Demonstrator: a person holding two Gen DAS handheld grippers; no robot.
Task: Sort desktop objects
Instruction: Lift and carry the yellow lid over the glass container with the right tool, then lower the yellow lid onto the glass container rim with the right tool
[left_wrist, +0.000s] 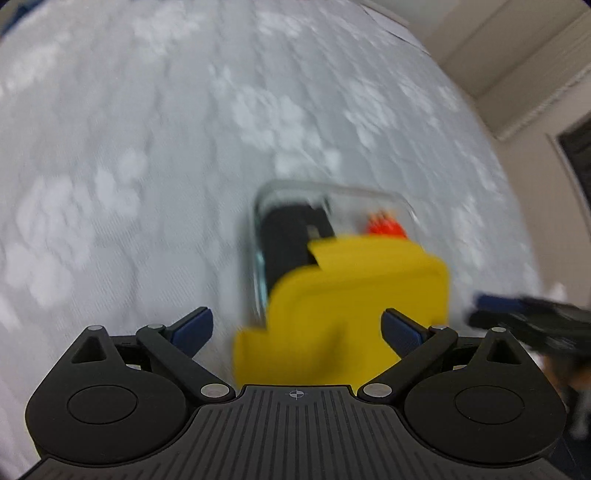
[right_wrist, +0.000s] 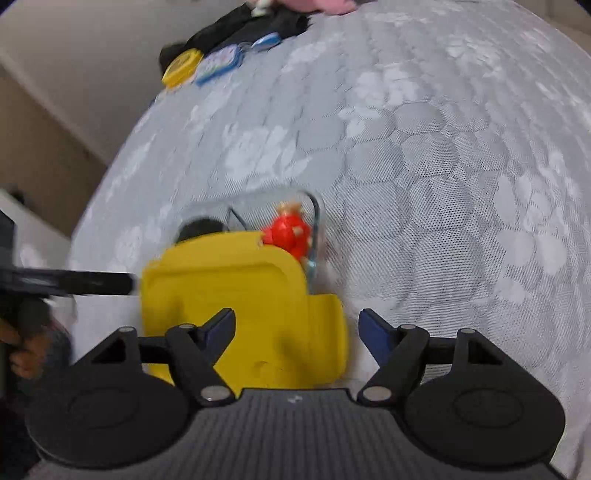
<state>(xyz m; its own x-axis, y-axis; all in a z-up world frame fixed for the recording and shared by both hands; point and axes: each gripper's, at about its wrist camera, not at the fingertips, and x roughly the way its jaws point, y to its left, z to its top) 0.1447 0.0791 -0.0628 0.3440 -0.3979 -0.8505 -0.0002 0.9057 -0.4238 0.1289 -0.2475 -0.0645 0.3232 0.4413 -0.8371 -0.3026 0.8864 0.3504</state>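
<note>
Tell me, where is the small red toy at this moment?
The red toy lies inside the clear container, at its far right corner in the right wrist view, just beyond the yellow lid and right of a black object.

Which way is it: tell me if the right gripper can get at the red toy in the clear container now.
Probably not directly. The yellow lid lies between the open right gripper and the red toy, covering much of the clear container; only the far end stays uncovered.
</note>
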